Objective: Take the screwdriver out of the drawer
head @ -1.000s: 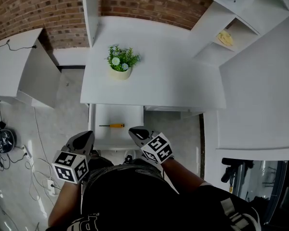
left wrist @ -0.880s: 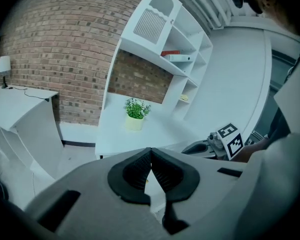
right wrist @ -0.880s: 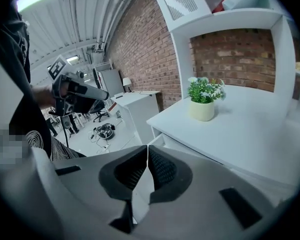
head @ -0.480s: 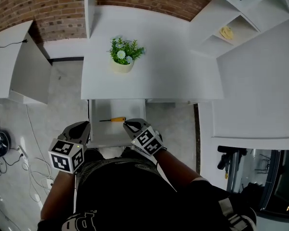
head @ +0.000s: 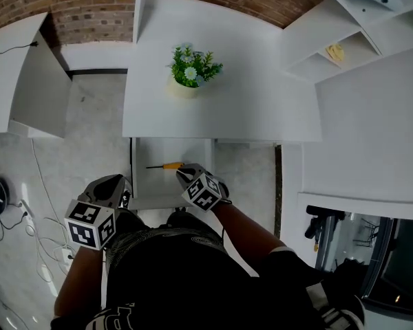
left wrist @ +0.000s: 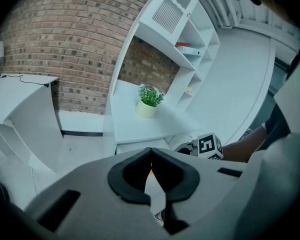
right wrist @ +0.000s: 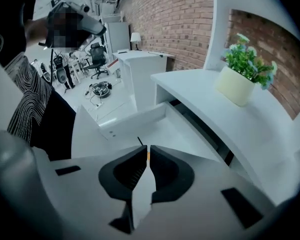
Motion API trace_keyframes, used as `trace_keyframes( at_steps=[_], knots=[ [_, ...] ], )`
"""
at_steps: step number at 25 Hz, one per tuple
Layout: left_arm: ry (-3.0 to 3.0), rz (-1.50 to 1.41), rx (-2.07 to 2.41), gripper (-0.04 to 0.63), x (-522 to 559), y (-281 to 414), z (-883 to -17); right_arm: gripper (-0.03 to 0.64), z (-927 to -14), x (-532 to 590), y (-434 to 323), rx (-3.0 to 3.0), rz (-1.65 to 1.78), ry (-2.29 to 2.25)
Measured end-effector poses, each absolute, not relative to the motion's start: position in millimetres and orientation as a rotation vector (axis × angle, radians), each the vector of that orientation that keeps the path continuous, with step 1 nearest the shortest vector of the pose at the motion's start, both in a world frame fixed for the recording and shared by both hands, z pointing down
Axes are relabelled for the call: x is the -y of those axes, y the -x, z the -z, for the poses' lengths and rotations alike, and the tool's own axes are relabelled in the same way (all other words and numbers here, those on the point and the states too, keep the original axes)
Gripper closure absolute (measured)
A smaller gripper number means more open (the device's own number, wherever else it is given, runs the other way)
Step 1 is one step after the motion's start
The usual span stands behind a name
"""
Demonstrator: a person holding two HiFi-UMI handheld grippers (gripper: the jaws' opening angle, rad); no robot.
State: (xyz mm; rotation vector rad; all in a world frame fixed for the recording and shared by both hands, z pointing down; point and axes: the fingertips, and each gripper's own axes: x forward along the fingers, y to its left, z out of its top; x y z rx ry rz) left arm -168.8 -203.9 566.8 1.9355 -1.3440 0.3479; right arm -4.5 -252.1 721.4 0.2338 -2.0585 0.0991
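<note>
From the head view, the screwdriver [head: 166, 165] lies flat in the open drawer [head: 151, 183]. Its yellow handle is right in front of the tip of the right gripper [head: 182, 174]. The left gripper [head: 118, 187] is by the drawer's left front corner, away from the screwdriver.

In the left gripper view, its two jaws are pressed together with nothing between them. The right gripper's marker cube [left wrist: 210, 146] is ahead and to the right. A potted plant [left wrist: 149, 100] sits on the desk [left wrist: 135, 126] farther ahead.

In the right gripper view, its jaws are pressed together too and pinch nothing. A bit of yellow handle peeks out just past the tips. The thin dark shaft pokes out beyond the left jaw.
</note>
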Motion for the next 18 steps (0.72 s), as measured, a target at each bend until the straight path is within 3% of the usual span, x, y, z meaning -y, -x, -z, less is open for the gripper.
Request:
trace_keyframes(
  at_steps=[10, 18],
  knots=[
    [-1.878, -0.364, 1.352, 0.577, 191, 199, -585, 0.607, -795, 252, 13, 1.884, 0.065, -0.099],
    [-1.823, -0.38, 1.386, 0.577, 181, 220, -588, 0.567, -847, 252, 13, 1.759, 0.145, 0.021]
  ],
)
